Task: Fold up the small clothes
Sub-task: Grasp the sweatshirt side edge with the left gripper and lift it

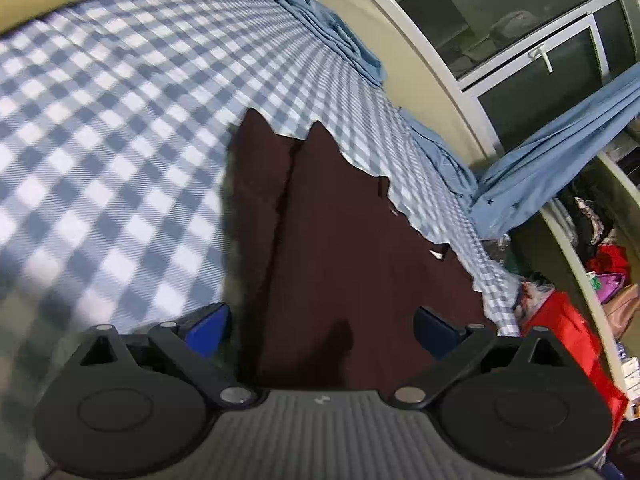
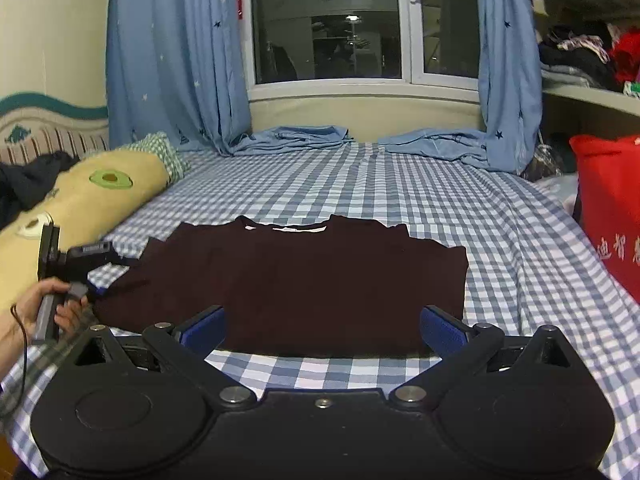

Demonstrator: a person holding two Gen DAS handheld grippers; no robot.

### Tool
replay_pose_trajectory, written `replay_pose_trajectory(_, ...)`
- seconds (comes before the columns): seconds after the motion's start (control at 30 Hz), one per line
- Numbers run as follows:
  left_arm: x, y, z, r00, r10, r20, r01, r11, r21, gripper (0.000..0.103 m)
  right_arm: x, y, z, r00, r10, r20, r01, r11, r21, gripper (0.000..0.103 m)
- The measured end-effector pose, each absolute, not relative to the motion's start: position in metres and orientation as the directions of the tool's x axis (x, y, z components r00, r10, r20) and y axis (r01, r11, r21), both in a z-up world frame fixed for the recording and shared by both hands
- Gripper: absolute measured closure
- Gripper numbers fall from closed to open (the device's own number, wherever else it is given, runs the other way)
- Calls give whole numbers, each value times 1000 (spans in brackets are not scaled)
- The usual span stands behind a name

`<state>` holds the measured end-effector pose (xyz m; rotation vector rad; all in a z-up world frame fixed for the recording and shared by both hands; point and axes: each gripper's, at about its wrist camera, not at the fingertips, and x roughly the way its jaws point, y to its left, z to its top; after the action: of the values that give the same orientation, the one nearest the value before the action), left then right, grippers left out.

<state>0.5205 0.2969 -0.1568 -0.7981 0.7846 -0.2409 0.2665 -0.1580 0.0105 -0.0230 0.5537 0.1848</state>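
One dark shirt [image 2: 304,272] flat near bed [image 2: 500,216] front edge; left gripper [image 1: 322,330] and right gripper [image 2: 322,326] both wide, empty.

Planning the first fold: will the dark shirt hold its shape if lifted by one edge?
Probably not. The dark shirt lies flat and thin on the checked bedsheet, so it should droop. Its wavy edge suggests soft fabric that bunches when pushed.

Ahead of you at 12 o'clock a dark window [image 2: 326,24] sits between blue star-print curtains [image 2: 172,56]. The bed [image 2: 500,216] wears a blue-and-white checked sheet. At 9 o'clock lies a yellow avocado-print pillow [image 2: 92,196]; at 3 o'clock stand a red bag [image 2: 612,216] and cluttered shelves [image 2: 588,92].
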Motion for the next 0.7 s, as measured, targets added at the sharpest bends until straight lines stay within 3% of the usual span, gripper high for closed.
replay_pose_trajectory(0.17,546,286,-158,680,-492,-543,-91,679,-729,4,272,-151,11,839,159,-521,-187,982,-3,1)
replay_pose_trajectory(0.2,548,285,-158,679,-488,-548,-102,676,-730,13,273,-150,11,840,152,-521,-182,983,-6,1)
replay_pose_trajectory(0.3,548,283,-155,668,-423,-612,-161,720,-674,88,274,-152,12,847,139,-513,-169,986,-12,1)
replay_pose_trajectory(0.5,541,277,-138,693,-392,-605,-146,745,-651,92,271,-170,12,855,149,-497,-148,988,40,1)
replay_pose_trajectory(0.7,539,235,-75,726,-341,-597,-84,818,-568,93,259,-196,5,861,168,-480,-133,985,108,1)
